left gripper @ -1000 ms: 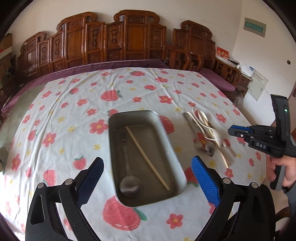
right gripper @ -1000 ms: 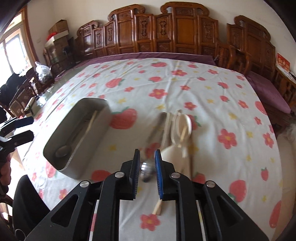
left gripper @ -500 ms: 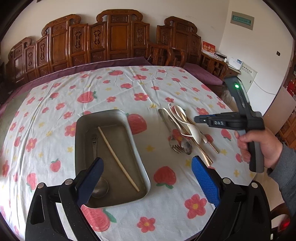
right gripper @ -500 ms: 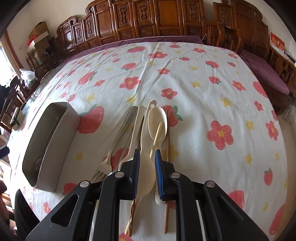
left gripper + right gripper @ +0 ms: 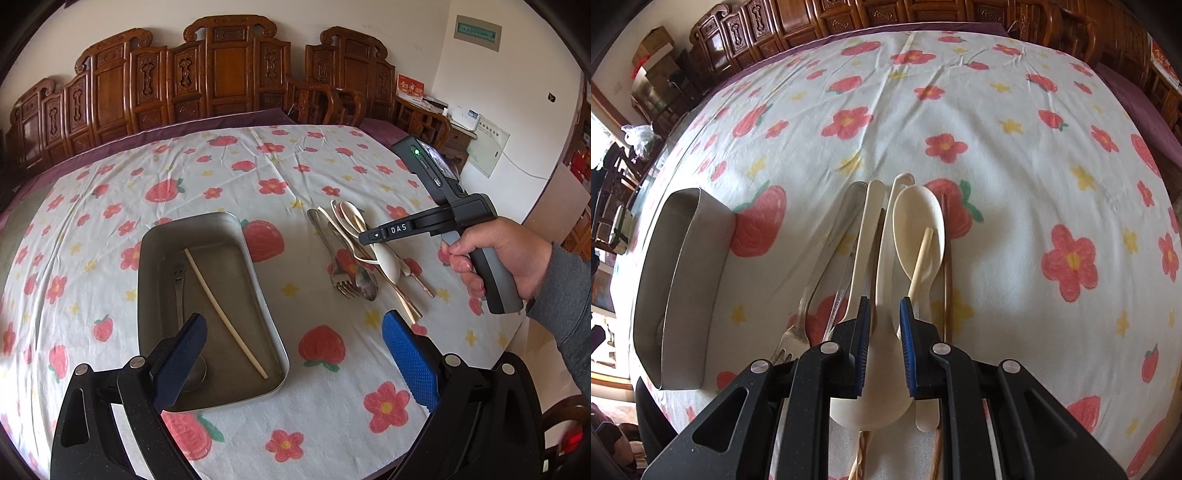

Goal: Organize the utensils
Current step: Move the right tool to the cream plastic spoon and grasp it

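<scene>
On the flowered tablecloth (image 5: 1015, 229), a cream spoon (image 5: 882, 325) lies between the right gripper's (image 5: 884, 301) narrowly parted, ungripping fingers.

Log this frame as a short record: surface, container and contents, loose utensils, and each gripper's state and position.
surface: floral tablecloth
container: metal tray on the cloth
tray contents: one pale chopstick, metal spoon partly hidden by a finger
loose utensils: pile beside the tray with metal fork, cream spoons, chopsticks
left gripper: open, above the tray's near end, empty
right gripper: jaws narrow, unclosed, straddling a cream spoon handle in the pile
</scene>
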`<control>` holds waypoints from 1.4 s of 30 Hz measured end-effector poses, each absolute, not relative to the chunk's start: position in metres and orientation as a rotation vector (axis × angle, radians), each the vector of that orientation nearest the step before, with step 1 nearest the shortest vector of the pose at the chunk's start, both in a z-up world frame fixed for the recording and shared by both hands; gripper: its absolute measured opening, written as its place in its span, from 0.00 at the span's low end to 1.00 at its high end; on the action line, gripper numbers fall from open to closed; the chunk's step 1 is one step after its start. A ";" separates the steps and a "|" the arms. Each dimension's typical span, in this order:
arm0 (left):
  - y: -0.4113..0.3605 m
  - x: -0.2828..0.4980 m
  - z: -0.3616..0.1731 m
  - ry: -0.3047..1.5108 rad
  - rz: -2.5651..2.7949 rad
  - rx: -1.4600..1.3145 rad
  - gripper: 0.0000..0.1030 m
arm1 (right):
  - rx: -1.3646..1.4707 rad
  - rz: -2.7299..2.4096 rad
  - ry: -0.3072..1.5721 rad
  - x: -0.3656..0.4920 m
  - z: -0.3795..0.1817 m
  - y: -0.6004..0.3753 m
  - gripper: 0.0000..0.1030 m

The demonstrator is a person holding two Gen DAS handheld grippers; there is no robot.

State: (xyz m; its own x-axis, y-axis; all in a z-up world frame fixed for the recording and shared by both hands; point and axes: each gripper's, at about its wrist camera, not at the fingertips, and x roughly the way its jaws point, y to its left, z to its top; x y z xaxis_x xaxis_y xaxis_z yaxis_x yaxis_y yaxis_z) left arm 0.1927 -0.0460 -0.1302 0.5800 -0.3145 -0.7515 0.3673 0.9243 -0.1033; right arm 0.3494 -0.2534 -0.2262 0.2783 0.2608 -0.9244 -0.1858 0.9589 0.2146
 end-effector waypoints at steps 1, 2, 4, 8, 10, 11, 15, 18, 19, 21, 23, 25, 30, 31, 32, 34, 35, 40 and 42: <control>-0.046 0.193 -0.130 0.864 -0.399 0.066 0.89 | 0.074 0.302 1.257 0.350 -0.227 -0.253 0.17; -0.046 0.193 -0.130 0.864 -0.400 0.066 0.89 | 0.079 0.303 1.261 0.351 -0.227 -0.253 0.17; -0.047 0.193 -0.129 0.864 -0.402 0.065 0.89 | 0.056 0.297 1.281 0.353 -0.231 -0.247 0.17; -0.048 0.192 -0.129 0.865 -0.402 0.071 0.89 | -0.002 0.277 1.292 0.351 -0.236 -0.238 0.13; -0.048 0.190 -0.129 0.865 -0.402 0.076 0.89 | 0.008 0.289 1.272 0.349 -0.232 -0.237 0.09; -0.048 0.190 -0.129 0.866 -0.401 0.079 0.89 | 0.014 0.295 1.263 0.347 -0.228 -0.238 0.08; -0.049 0.192 -0.130 0.868 -0.398 0.082 0.89 | 0.028 0.322 1.227 0.337 -0.213 -0.241 0.05; -0.050 0.192 -0.130 0.866 -0.402 0.073 0.89 | 0.033 0.345 1.192 0.326 -0.199 -0.246 0.05; -0.052 0.193 -0.129 0.866 -0.403 0.073 0.89 | 0.037 0.359 1.174 0.321 -0.193 -0.247 0.05; -0.056 0.194 -0.130 0.866 -0.405 0.078 0.89 | 0.024 0.383 1.137 0.310 -0.182 -0.249 0.05; -0.060 0.195 -0.132 0.871 -0.409 0.080 0.89 | -0.003 0.399 1.101 0.297 -0.172 -0.248 0.05; -0.064 0.198 -0.134 0.875 -0.409 0.080 0.89 | -0.020 0.417 1.059 0.283 -0.162 -0.248 0.05; -0.078 0.205 -0.144 0.900 -0.412 0.086 0.89 | -0.036 0.417 0.994 0.248 -0.152 -0.257 0.05; -0.081 0.207 -0.145 0.905 -0.417 0.086 0.89 | -0.038 0.411 0.988 0.242 -0.153 -0.260 0.05; -0.083 0.208 -0.146 0.909 -0.422 0.086 0.89 | -0.039 0.404 0.983 0.237 -0.153 -0.264 0.05; -0.089 0.211 -0.148 0.915 -0.427 0.088 0.89 | -0.028 0.394 0.976 0.229 -0.155 -0.273 0.05; -0.093 0.213 -0.149 0.917 -0.432 0.088 0.87 | -0.016 0.390 0.973 0.226 -0.155 -0.278 0.05; -0.111 0.226 -0.158 0.966 -0.466 0.094 0.69 | 0.014 0.366 0.955 0.215 -0.154 -0.301 0.05; -0.117 0.235 -0.163 0.994 -0.476 0.082 0.64 | 0.012 0.356 0.949 0.215 -0.152 -0.307 0.05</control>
